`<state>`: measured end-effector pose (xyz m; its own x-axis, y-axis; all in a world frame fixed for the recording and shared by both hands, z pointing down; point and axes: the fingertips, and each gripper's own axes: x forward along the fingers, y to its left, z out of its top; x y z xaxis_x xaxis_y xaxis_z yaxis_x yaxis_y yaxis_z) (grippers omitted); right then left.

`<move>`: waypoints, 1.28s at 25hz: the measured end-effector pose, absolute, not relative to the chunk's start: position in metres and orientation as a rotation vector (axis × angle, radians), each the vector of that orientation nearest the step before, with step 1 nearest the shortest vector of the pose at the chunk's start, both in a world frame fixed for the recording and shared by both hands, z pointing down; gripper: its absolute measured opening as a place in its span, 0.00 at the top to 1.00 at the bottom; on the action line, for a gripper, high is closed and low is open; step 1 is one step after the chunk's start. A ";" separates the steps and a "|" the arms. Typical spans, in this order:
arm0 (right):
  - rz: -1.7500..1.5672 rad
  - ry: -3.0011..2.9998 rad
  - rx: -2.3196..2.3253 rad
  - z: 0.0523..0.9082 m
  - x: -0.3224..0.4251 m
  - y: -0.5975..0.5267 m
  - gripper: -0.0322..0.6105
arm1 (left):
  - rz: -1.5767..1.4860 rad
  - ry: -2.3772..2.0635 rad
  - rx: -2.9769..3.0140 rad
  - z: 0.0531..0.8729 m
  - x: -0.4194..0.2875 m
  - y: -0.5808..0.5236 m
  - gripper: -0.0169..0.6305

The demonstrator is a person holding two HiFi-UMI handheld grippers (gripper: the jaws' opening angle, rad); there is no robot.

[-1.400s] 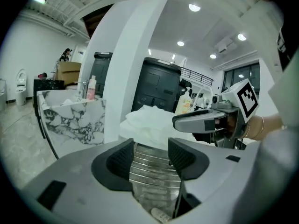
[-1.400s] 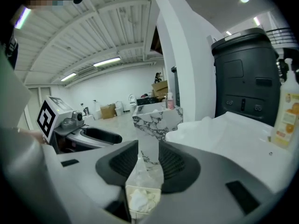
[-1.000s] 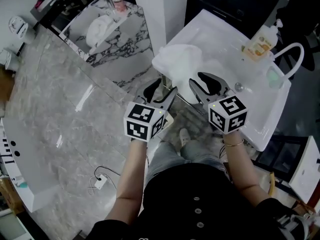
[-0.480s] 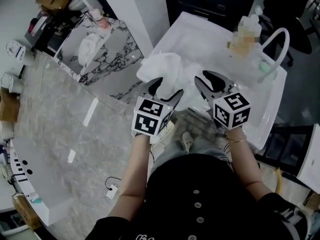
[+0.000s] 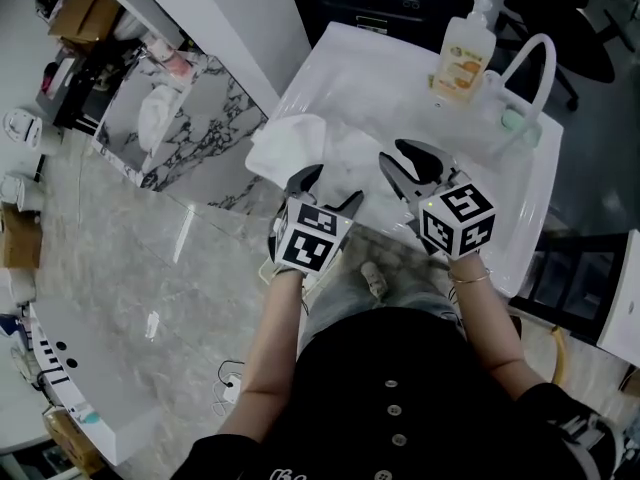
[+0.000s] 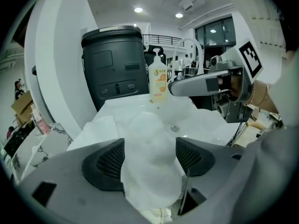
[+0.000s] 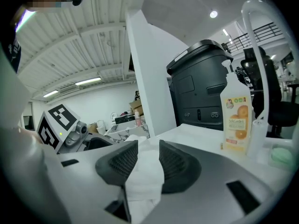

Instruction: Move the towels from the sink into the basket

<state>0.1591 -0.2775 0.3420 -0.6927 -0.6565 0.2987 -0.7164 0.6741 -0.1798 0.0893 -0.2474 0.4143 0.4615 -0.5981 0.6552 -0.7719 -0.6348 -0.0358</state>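
Observation:
A white towel (image 5: 295,143) lies heaped on the left part of the white sink (image 5: 530,203). My left gripper (image 5: 330,183) hangs over the sink's front rim, pointing down at that heap. Its jaws have just been opening and stand wide, with a fold of towel (image 6: 149,143) between the pads (image 6: 105,164). Just to its right is my right gripper (image 5: 400,158). In the right gripper view its jaws stand close together, with a strip of white towel (image 7: 142,176) pinched between the pads (image 7: 175,164) and hanging below them.
A soap bottle with an orange label (image 5: 462,58) and a curved white faucet (image 5: 535,63) stand at the sink's back, with a green pad (image 5: 513,120) beside them. A dark bin (image 6: 112,64) stands behind the sink. A white pillar (image 5: 220,18) and a marble counter (image 5: 120,248) are to the left.
Both grippers have moved forward over the sink's front rim. The left gripper has tipped down onto the towel heap and its jaws have spread wider.

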 end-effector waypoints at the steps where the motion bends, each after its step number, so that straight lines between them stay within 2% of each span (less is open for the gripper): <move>1: 0.426 -2.677 1.117 0.343 0.162 -0.277 0.74 | 0.955 -1.180 2.447 0.417 0.092 -0.248 0.49; 18: 0.547 -2.615 1.161 0.381 0.189 -0.274 0.74 | 1.577 -0.915 2.563 0.465 0.113 -0.269 0.49; 32: 0.670 -2.563 1.155 0.417 0.191 -0.266 0.75 | 1.563 -0.863 2.515 0.494 0.128 -0.290 0.51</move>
<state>0.1912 -0.2660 0.4169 -0.6541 -0.6400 0.4032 -0.7554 0.5799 -0.3050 0.1275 -0.2896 0.4943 0.3302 -0.4268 0.8419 -0.4851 -0.8419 -0.2365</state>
